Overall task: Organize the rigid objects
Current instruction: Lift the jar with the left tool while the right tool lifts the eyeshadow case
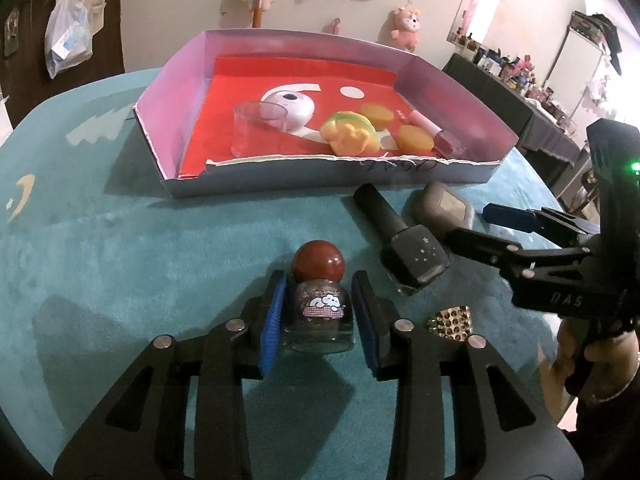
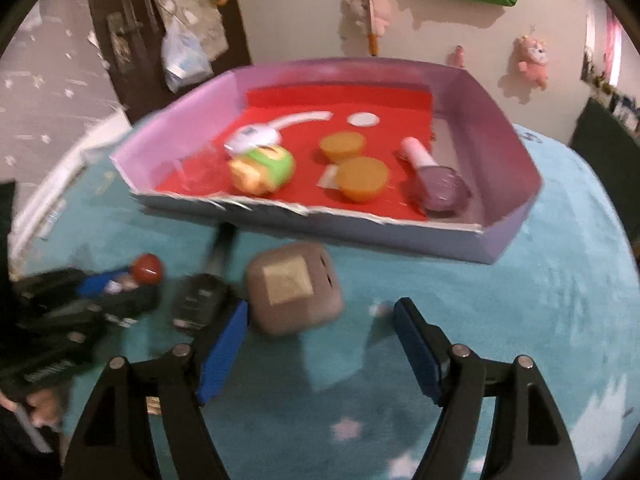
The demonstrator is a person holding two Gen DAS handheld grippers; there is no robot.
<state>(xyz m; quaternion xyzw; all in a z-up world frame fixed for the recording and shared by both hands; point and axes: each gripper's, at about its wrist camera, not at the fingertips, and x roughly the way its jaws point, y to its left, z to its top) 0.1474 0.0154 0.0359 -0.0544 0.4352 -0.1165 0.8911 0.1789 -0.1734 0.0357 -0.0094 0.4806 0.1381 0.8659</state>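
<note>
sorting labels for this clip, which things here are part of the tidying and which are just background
Part of the job:
- small glass bottle with red ball cap
- black nail polish bottle
- grey square case
- shallow cardboard box

Just lying about:
- pink plush toy
- plastic bag

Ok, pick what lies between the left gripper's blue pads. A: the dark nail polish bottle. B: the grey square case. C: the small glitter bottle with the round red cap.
C: in the left wrist view the small glitter bottle with its round red cap sits between the left gripper's blue pads, on the teal cloth.
</note>
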